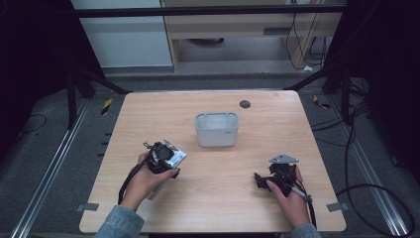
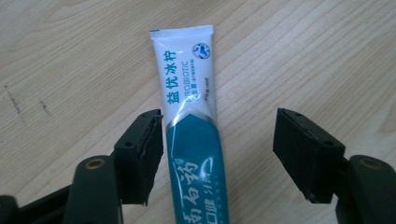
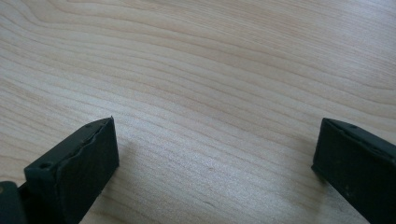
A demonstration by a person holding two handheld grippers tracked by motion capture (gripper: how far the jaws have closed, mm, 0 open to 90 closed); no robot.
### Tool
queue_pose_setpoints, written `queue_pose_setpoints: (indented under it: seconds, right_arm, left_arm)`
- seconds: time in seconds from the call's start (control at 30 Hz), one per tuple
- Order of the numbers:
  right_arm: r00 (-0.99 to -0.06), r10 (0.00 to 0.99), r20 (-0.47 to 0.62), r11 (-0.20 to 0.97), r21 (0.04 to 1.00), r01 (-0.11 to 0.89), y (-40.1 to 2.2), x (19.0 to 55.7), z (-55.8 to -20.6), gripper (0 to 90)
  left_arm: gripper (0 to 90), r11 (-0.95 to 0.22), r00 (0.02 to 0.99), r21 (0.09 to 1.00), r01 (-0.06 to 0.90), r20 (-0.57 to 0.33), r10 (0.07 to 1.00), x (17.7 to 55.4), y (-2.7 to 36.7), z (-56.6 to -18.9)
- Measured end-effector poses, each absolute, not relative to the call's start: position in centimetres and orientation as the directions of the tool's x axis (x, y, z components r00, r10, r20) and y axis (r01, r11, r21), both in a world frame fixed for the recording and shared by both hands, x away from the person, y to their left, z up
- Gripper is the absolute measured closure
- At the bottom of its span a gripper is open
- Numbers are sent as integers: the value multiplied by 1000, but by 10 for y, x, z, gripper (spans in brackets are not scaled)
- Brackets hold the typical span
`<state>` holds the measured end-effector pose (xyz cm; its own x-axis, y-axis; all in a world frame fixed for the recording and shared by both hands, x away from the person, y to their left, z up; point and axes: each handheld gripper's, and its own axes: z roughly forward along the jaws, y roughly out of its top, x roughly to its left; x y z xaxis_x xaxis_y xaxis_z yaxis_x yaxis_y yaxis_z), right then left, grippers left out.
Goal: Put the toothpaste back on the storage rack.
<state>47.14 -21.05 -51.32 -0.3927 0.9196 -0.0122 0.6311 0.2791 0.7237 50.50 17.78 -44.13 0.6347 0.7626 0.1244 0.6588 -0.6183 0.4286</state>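
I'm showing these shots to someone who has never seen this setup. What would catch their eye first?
Probably the white and teal toothpaste tube lying on the wooden table, between the open jaws of the left gripper, nearer one jaw than the other. Next, the translucent plastic bin standing alone mid-table, beyond both hands. The right gripper hangs open over bare wood at the near right.

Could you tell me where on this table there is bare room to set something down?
Bare wood runs between the plastic tub and the right gripper, along the table's far-left corner, and right of the tub. It is tighter near the left gripper, whose open jaws straddle a toothpaste tube lying flat.
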Motion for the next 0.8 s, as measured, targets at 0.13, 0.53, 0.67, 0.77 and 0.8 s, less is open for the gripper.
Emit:
queue_pose_setpoints:
  seconds: [0.13,0.53,0.67,0.77,0.8]
  right_arm:
    - [-391,920,-6,275,723,634,-210,471,-513,4]
    - [-391,920,-6,274,722,635,-210,471,-513,4]
    - [-393,920,-10,278,723,632,-210,471,-513,3]
    - [-393,920,-11,278,724,631,-210,471,-513,4]
    - [-393,920,-11,279,724,632,-210,471,-513,4]
  left_arm:
    - [408,-619,627,404,674,129,768,511,180,-445]
    - [456,-609,621,366,704,99,777,525,185,-459]
    - [469,-610,620,357,707,100,778,528,184,-463]
    - [488,-612,622,352,708,98,776,530,183,-465]
    - [488,-615,624,350,707,100,775,530,183,-465]
